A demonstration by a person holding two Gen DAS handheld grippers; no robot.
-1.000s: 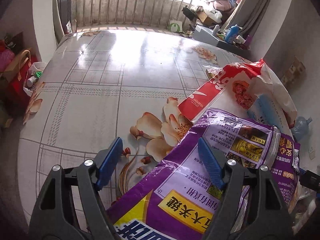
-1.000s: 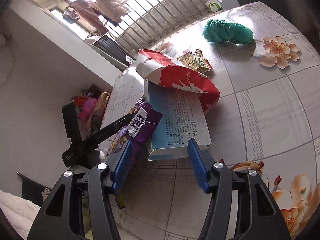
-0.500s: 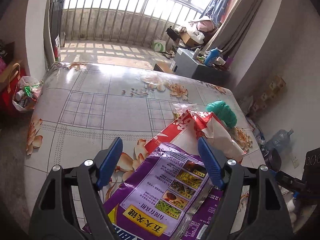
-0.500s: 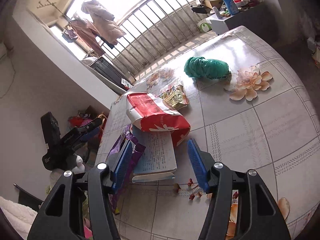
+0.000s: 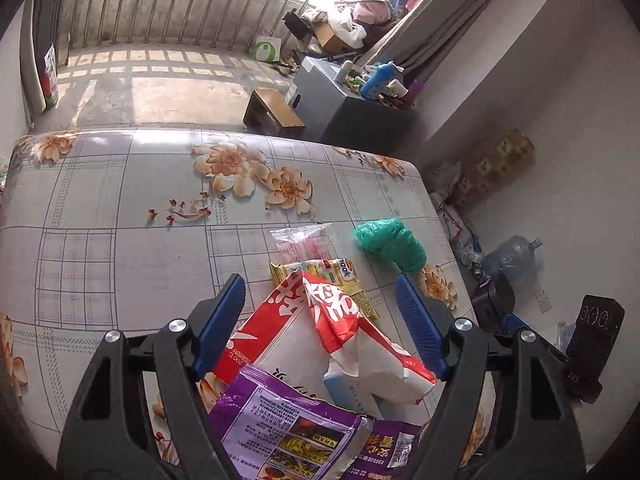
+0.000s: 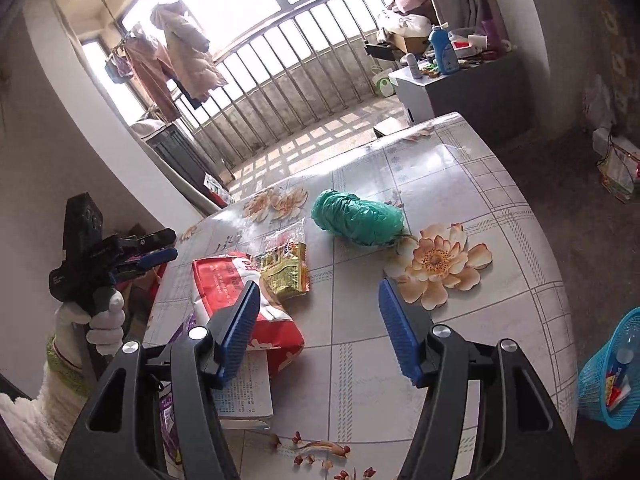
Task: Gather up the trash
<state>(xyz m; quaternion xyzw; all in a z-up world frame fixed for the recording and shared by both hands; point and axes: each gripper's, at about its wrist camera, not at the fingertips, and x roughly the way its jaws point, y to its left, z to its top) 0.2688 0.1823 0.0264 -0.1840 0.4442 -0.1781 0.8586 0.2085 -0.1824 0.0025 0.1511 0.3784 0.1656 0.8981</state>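
Table: we see a floral cloth under the litter, balcony rails behind.
Trash: our red bag lies ahead of both claws; green bundle farther off.
Left gripper: jaws apart, empty, above the red bag.
Right gripper: jaws opening, nothing between; nearer the green bundle.
Axis: we judge the red bag runs away from us.
Hidden: the purple packet is cut off below.

Both grippers point downward at an angle. The left gripper has its 2 blue fingers spread wide, gripping nothing. The right gripper is opening, empty. A white-gloved left hand grips its handle.
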